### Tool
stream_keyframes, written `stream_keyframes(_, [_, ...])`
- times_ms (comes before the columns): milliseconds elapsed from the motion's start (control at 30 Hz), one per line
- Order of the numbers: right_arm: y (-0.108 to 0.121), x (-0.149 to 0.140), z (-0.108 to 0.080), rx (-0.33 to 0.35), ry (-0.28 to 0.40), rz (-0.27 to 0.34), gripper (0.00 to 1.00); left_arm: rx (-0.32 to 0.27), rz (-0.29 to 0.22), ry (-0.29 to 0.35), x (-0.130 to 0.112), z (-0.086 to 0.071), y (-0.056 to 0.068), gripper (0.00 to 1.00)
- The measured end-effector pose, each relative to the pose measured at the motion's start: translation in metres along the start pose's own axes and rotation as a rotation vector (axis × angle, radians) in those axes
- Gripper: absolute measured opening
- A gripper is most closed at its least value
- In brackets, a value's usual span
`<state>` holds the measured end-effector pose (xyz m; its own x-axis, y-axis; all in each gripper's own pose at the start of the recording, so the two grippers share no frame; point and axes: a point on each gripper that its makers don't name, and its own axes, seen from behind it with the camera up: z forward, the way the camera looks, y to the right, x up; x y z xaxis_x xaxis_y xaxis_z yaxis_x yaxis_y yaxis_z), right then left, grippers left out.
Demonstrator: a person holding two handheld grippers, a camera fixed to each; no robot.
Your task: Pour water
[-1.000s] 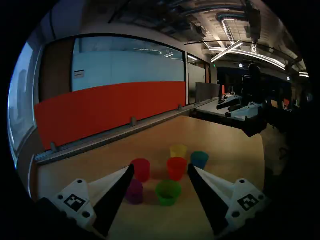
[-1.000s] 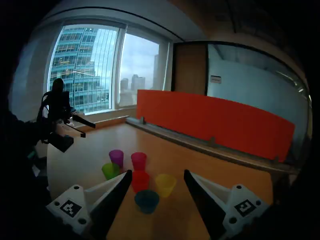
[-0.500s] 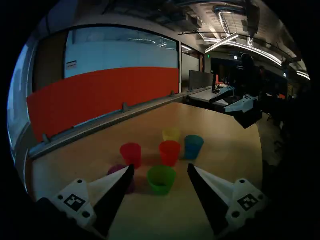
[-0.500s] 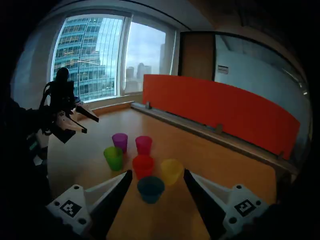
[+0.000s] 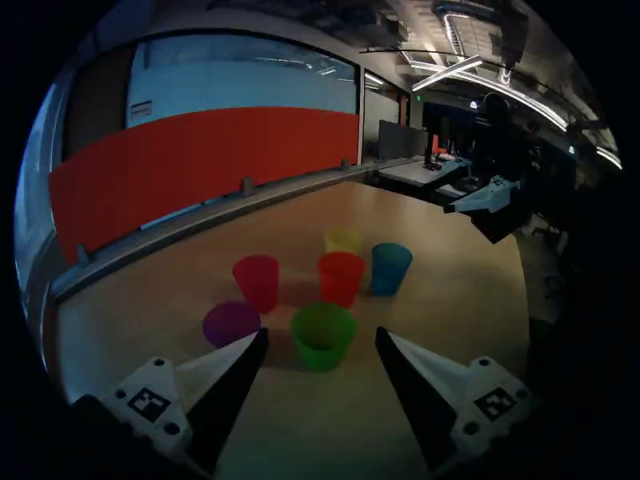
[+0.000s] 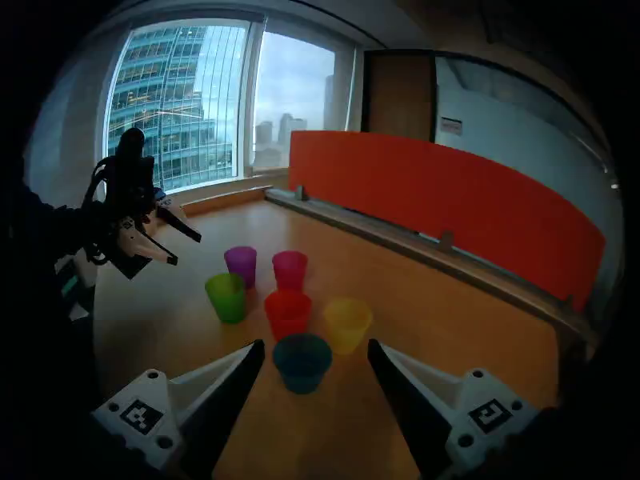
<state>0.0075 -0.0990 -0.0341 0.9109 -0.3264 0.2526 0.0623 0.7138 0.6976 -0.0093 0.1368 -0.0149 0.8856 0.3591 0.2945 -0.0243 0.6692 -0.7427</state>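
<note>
Several small plastic cups stand grouped on a wooden table [image 5: 448,304]. In the left gripper view the green cup [image 5: 322,334] is nearest, just ahead of my open left gripper [image 5: 320,352], with the purple cup [image 5: 230,322], pink cup [image 5: 258,281], red cup [image 5: 341,278], yellow cup [image 5: 343,239] and teal cup [image 5: 390,267] around it. In the right gripper view the teal cup [image 6: 302,362] sits between the tips of my open right gripper [image 6: 314,356]; the red cup [image 6: 288,313], yellow cup [image 6: 347,324], green cup [image 6: 227,296], purple cup [image 6: 241,265] and pink cup [image 6: 290,269] lie beyond. Both grippers hold nothing.
An orange partition [image 5: 200,164] runs along the table's far edge, also the orange partition [image 6: 448,204]. The other gripper [image 5: 488,200] hovers past the cups at right; across the table the left gripper [image 6: 152,228] shows, held by a dark-sleeved arm. Large windows [image 6: 184,112] stand behind.
Both views have tilted down and drawn back a little, so the cups sit higher in each frame. The purple cup has come out from behind the left finger.
</note>
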Motion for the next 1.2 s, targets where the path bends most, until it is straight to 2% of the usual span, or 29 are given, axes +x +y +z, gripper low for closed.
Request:
stream_keyframes(400, [-0.004,-0.021,0.012,0.012,-0.033,-0.001,1.00,-0.010,0.010,-0.076,-0.031,0.021,0.004,1.00])
stream_keyframes(700, [-0.009,-0.032,0.021,0.020,-0.048,-0.007,1.00,0.013,0.028,-0.130,-0.052,0.042,-0.001,1.00])
stream_keyframes(1000, [-0.009,-0.039,0.028,0.019,-0.059,-0.007,1.00,0.015,0.006,-0.146,-0.060,0.061,-0.005,1.00])
stream_keyframes(1200, [-0.010,-0.041,0.032,0.020,-0.065,-0.011,1.00,0.003,-0.002,-0.152,-0.060,0.073,-0.003,1.00])
